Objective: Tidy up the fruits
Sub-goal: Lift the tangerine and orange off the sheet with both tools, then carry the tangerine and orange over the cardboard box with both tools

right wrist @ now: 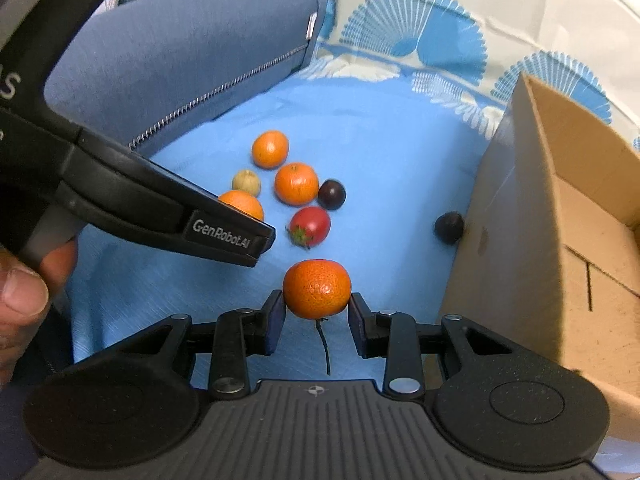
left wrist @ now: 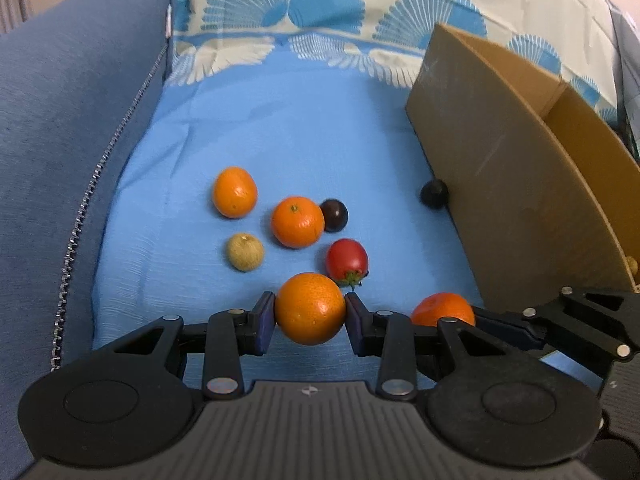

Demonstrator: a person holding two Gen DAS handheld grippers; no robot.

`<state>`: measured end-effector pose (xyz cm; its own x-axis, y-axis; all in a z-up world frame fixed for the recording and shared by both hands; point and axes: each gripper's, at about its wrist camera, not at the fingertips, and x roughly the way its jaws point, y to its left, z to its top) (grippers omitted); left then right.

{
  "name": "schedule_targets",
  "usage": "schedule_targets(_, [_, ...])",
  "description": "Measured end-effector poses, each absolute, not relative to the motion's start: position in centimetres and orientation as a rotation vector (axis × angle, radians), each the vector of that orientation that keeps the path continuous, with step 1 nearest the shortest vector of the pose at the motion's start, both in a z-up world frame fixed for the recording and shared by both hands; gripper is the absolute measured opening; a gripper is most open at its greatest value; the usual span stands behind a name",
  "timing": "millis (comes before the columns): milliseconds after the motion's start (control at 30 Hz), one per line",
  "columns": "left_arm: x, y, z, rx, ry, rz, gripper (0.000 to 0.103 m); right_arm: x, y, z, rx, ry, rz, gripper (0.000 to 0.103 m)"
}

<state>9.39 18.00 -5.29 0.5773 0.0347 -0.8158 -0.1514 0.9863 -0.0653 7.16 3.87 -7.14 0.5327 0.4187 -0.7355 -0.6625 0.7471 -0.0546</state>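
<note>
Left gripper: my pads clamp a round orange, one on each side of it, over the blue cloth.
Right gripper: my fingers sit narrow around a mandarin; the left pad touches its skin, and whether the right pad touches I cannot tell. A dark stalk trails from its underside toward the camera.
Orange citrus, counted: four in all; two at my grippers, two loose: an egg-shaped one farthest back, long axis roughly upright in the picture, and one with its stem dimple facing up.
Dark plums: two; one touching the dimpled citrus, one against the cardboard box.
Tomato: one, red, oval, green calyx pointing toward my left gripper.
Tan fruit: one, round, left of the group.
Box: one, open, at the right.
Blue cushion: one, zipped, at the left.
Hand: fingers visible on the left handle.
</note>
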Motion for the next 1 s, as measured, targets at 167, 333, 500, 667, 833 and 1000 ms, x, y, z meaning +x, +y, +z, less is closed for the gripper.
schedule_targets(167, [8.1,18.3,-4.0,-0.147,0.871,0.127,0.041,6.3,3.0,-5.9,-0.341,0.717,0.651,0.036])
schedule_targets(333, [6.2,18.4,-2.3,-0.159,0.761,0.130,0.041,5.2,1.9,-3.9,-0.297,0.623,0.661,0.036])
schedule_targets(500, [5.0,18.5,-0.9,-0.177,0.688,0.116,0.041,3.9,-0.1,-1.5,-0.252,0.518,0.660,0.036])
schedule_targets(667, [4.6,17.8,1.0,-0.182,0.636,0.091,0.041,3.5,-2.9,0.9,-0.209,0.431,0.645,0.036])
schedule_targets(833, [4.4,16.4,3.6,-0.190,0.576,0.055,0.041,4.4,-6.9,3.7,-0.154,0.342,0.604,0.036])
schedule_targets(1000, [5.0,13.8,5.8,-0.163,0.541,0.006,0.041,7.3,-11.6,5.5,-0.196,0.263,0.505,0.036])
